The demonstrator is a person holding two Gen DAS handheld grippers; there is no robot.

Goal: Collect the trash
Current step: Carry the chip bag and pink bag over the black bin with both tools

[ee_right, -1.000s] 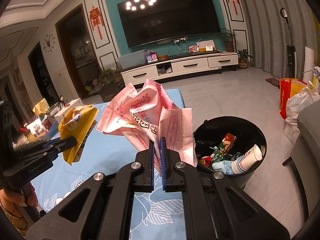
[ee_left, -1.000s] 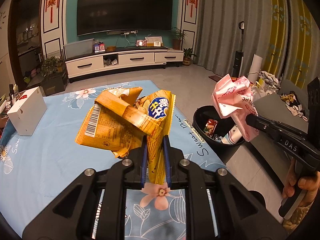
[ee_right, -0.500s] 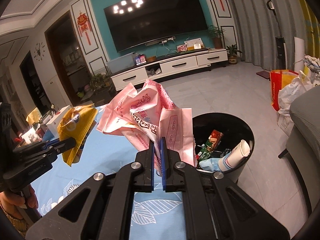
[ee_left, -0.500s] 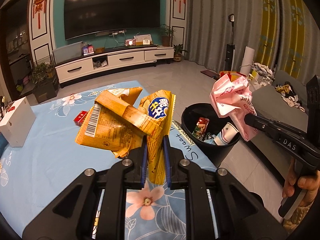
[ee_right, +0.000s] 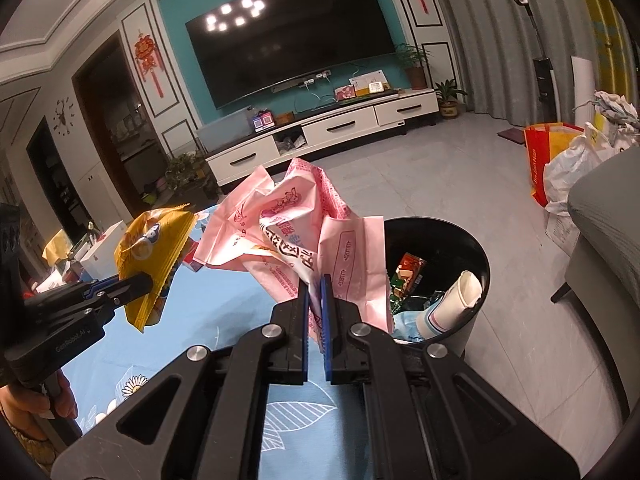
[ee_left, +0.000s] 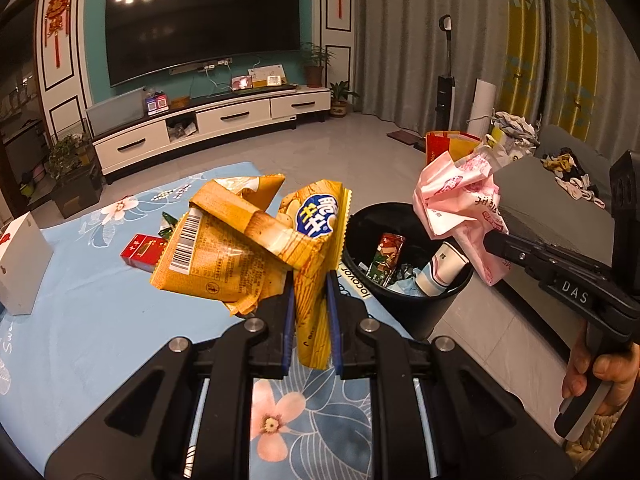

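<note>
My left gripper (ee_left: 311, 296) is shut on a crumpled orange snack bag (ee_left: 248, 248) and holds it above the blue flowered tablecloth (ee_left: 80, 332), just left of the black trash bin (ee_left: 424, 308). My right gripper (ee_right: 315, 296) is shut on a crumpled pink wrapper (ee_right: 296, 232) and holds it above the near left rim of the bin (ee_right: 476, 292). The bin holds wrappers and a paper cup (ee_right: 452, 304). In the left wrist view the pink wrapper (ee_left: 460, 208) hangs over the bin's right rim. In the right wrist view the orange bag (ee_right: 154, 256) hangs at the left.
A red pack (ee_left: 142, 250) and a white box (ee_left: 20, 264) lie on the tablecloth. A grey sofa (ee_left: 560, 216) stands right of the bin, with an orange bag (ee_right: 548, 160) and white bags on the floor behind. A TV cabinet (ee_left: 208, 124) stands at the far wall.
Both grippers have moved toward the bin with their trash. The bin now looks larger and nearer in both views, and the red pack has come into view.
</note>
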